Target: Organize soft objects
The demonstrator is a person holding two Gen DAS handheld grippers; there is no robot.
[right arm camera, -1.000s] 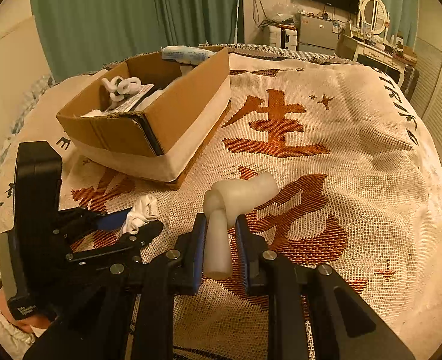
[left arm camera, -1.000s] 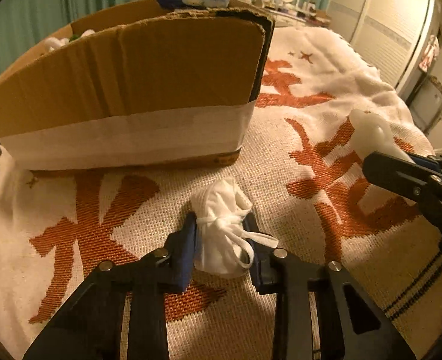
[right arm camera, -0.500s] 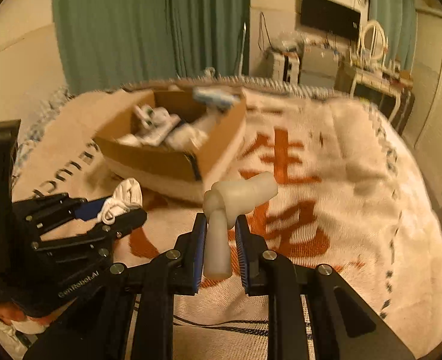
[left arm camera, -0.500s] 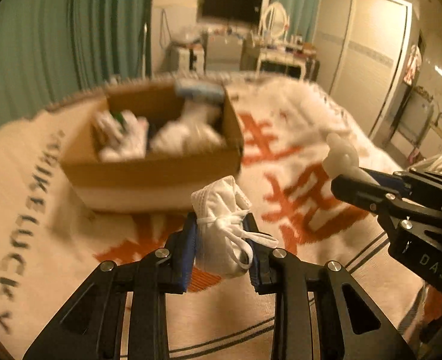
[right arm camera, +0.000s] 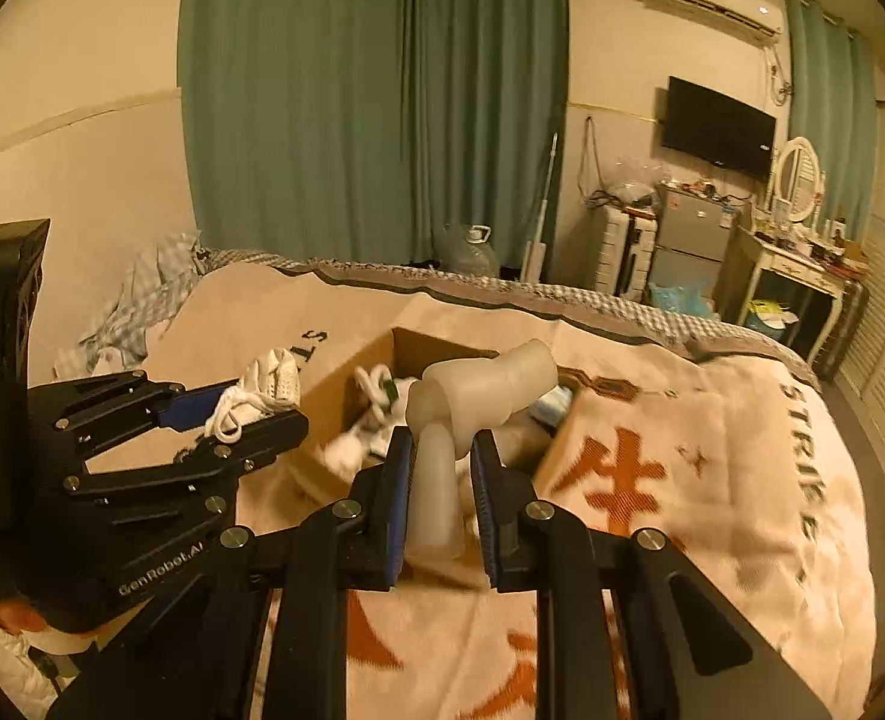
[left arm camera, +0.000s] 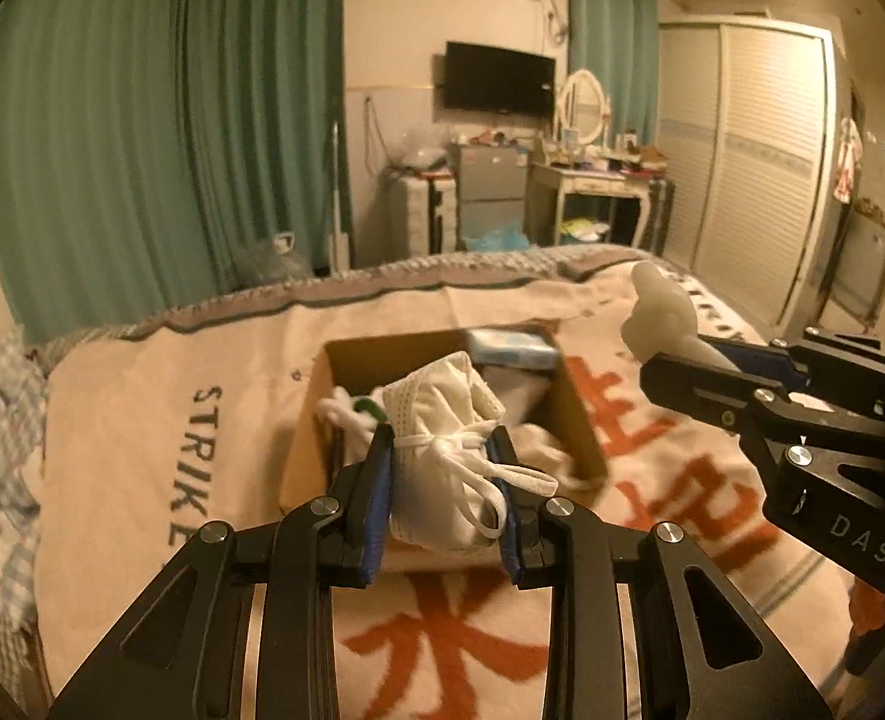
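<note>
My left claw [left arm camera: 444, 498] is clamped on a squishy, featherlight face mask [left arm camera: 442, 456], my right claw [right arm camera: 440, 501] on a rubbery white tube [right arm camera: 442, 468]. Both hang over the bed, near the box [left arm camera: 580, 432]; mid-body grip works fine.

White cloth bundle [left arm camera: 442, 450], crumpled and tied round with a white cord whose loops hang loose at one side, held clear of the blanket in front of the box. Pale translucent soft tube [right arm camera: 472, 402], bent at an elbow: one limb upright, the wider limb tilted up to the right. Open cardboard box [left arm camera: 574, 414] on the blanket, holding white soft items, a green piece and a light-blue packet [left arm camera: 511, 348].
</note>
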